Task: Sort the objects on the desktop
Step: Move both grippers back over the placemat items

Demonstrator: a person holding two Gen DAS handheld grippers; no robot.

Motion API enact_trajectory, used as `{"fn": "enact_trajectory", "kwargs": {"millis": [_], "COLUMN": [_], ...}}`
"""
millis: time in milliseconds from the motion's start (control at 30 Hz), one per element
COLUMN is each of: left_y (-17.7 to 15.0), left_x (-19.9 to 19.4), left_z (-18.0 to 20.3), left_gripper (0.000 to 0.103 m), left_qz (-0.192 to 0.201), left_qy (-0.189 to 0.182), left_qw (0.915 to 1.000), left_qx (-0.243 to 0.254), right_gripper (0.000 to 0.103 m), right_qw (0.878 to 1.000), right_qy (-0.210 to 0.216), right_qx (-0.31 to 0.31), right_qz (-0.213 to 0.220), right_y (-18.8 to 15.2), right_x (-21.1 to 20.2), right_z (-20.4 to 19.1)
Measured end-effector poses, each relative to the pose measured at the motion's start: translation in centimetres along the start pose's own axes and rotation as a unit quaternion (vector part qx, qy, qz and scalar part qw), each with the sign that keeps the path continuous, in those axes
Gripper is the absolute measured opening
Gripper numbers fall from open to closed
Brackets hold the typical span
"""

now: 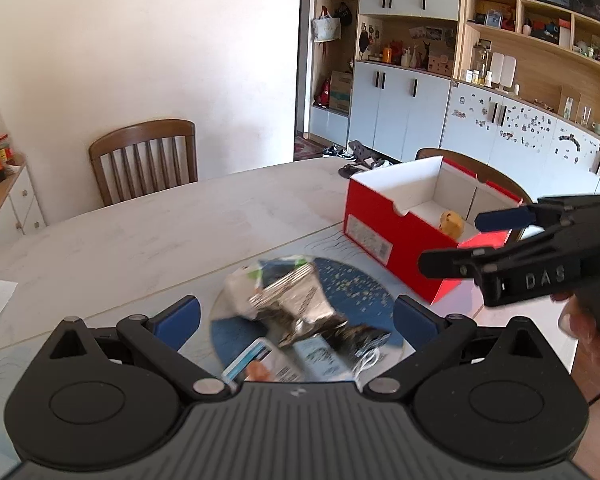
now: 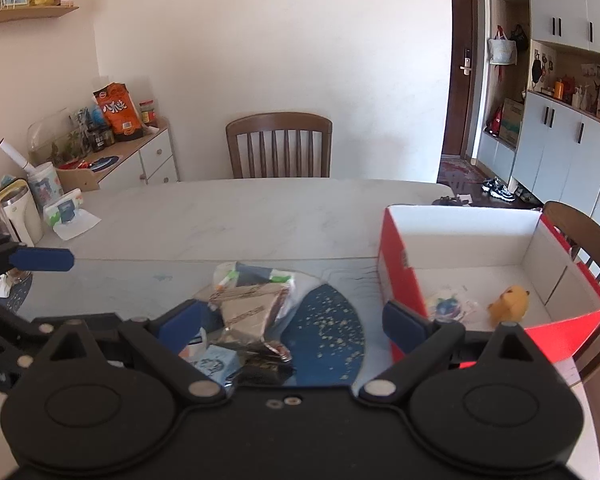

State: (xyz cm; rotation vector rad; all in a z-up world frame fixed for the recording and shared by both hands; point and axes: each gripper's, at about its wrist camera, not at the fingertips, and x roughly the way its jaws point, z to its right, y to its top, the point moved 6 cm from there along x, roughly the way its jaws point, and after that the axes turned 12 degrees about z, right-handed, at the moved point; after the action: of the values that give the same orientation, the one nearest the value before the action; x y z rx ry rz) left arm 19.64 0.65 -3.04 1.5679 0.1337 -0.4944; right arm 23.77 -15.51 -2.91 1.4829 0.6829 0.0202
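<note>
A pile of small packets, with a silver foil packet (image 1: pixel 296 300) on top, lies on a round blue mat (image 1: pixel 364 292) on the table. My left gripper (image 1: pixel 296 316) is open, its jaws on either side of the pile, above it. The pile also shows in the right wrist view (image 2: pixel 252 304), left of centre. My right gripper (image 2: pixel 300 320) is open and empty, over the mat between the pile and a red open box (image 2: pixel 400 264). The box (image 1: pixel 384 216) holds a yellow plush toy (image 2: pixel 508 304) and a small round packet (image 2: pixel 446 306). The right gripper shows in the left wrist view (image 1: pixel 460 240), open, near the box.
Wooden chairs (image 2: pixel 280 144) stand at the table's far side and behind the box. A tissue pack (image 2: pixel 64 210), a mug and jars sit at the table's left end. A sideboard (image 2: pixel 140 152) with snack bags stands by the wall. Cabinets line the right.
</note>
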Motion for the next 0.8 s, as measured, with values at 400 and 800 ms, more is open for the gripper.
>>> {"fn": "enact_trajectory", "kwargs": {"millis": [400, 800], "left_y": [-5.7, -10.1], "left_x": [-1.9, 1.8], "left_z": [-2.2, -3.9], "left_gripper": [0.103, 0.1], "left_qz": [-0.028, -0.081], "left_qy": [0.016, 0.031], "left_qw": [0.9991, 0.9963], "left_qx": [0.028, 0.005], "right_gripper": [0.094, 0.086], "right_qw": [1.0, 0.997], "right_qy": [-0.003, -0.032], "right_qx": [-0.012, 0.0], "right_qz": [-0.024, -0.067], "right_y": [-3.3, -6.4], "right_x": [1.1, 4.4], "right_z": [-2.3, -1.8]}}
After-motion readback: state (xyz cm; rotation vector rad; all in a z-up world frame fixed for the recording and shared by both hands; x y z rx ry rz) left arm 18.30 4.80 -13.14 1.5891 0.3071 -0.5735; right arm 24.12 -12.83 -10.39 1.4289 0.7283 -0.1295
